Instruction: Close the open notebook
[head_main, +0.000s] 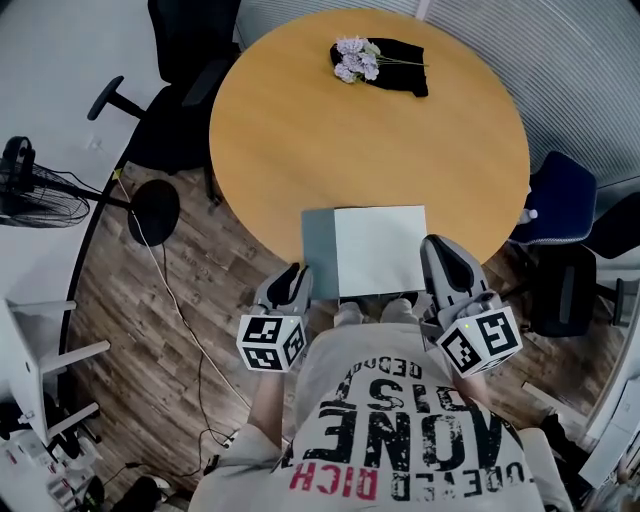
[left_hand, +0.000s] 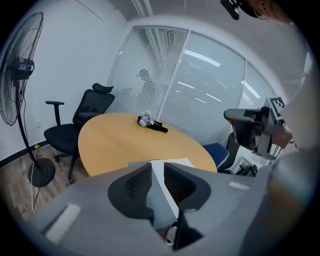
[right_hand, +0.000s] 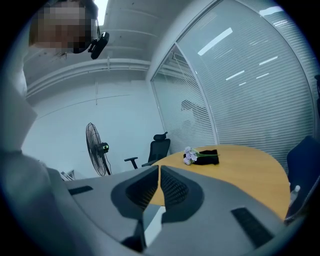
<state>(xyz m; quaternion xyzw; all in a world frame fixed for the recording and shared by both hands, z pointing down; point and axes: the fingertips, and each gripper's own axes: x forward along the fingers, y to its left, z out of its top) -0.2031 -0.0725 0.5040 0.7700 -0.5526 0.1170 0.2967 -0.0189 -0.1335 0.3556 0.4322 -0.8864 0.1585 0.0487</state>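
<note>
1. Head view: the left gripper (head_main: 295, 272) hangs at the near rim of the round wooden table (head_main: 300, 140), with its tips just beside the grey left edge of the notebook (head_main: 380, 250). In the left gripper view its jaws stand a little apart. The gripper is released, no pad presses on anything, and the notebook shows only beyond the gap.
2. The right gripper (head_main: 437, 245) sits just beside the right edge of the white page. In the right gripper view its jaws are drawn together to a thin slit with nothing held between them.
3. The notebook lies close to the table's near rim, directly before the person and between the two grippers. A white page faces up on the right and a narrower grey leaf shows on the left. Whether that grey leaf lies flat or stands partly raised cannot be told.
4. Progress, as judged: the notebook is open, so no part of the closing appears done. One side remains to be caught, swung over the other and laid flat.
5. A bunch of pale flowers (head_main: 355, 58) rests on a black cloth (head_main: 403, 62) at the far side of the table, well apart from the notebook.
6. On the floor around the table are a black office chair (head_main: 180, 45), a blue chair (head_main: 555, 200) and a pedestal fan (head_main: 25, 190). None stands in the way. The likely difficulty is getting a jaw under a thin leaf.
</note>
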